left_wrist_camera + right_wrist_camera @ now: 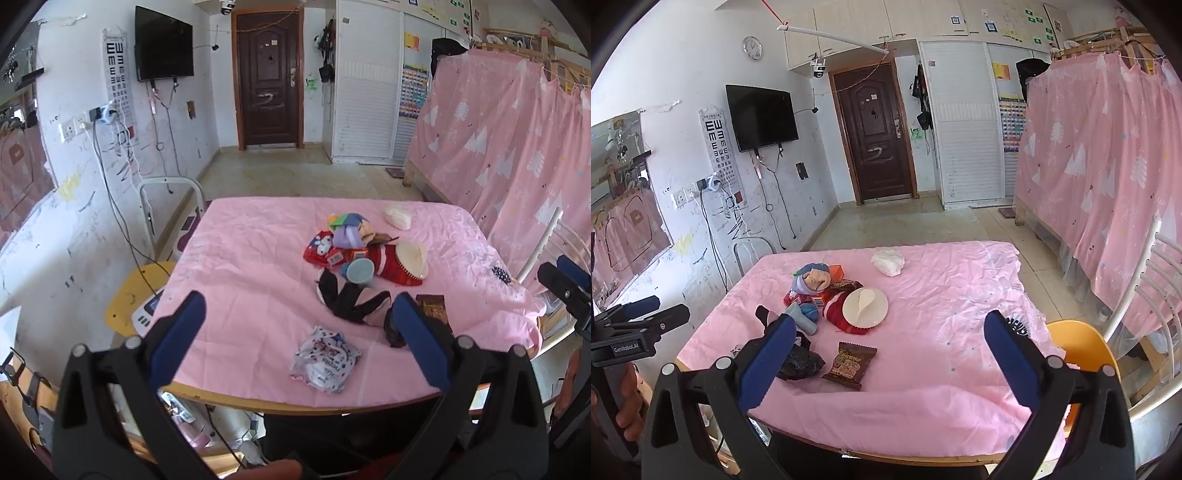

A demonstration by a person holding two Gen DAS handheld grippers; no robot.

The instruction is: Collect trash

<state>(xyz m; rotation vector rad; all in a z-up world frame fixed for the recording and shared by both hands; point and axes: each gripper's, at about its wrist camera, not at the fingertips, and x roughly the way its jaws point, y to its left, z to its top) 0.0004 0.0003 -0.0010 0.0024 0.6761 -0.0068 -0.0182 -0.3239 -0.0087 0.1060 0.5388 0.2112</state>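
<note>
On the table, covered in a pink cloth, the trash lies loose and none of it is grasped. The left gripper hovers over the near edge with its fingers spread wide and empty. Only the left wrist view shows the white printed wrapper lying between those fingers near the near edge. Farther in, toward the middle of the table, sits a heap: a black glove, a red snack bag, a blue cup and a cream paper plate. A crumpled white tissue lies apart near the far edge.

The right gripper is likewise released, holding nothing, above the near edge. Its view shows the brown snack packet in full, just beside a crumpled black bag; the left view has both mostly hidden behind a finger. It also shows a yellow chair at the table's right edge.
</note>
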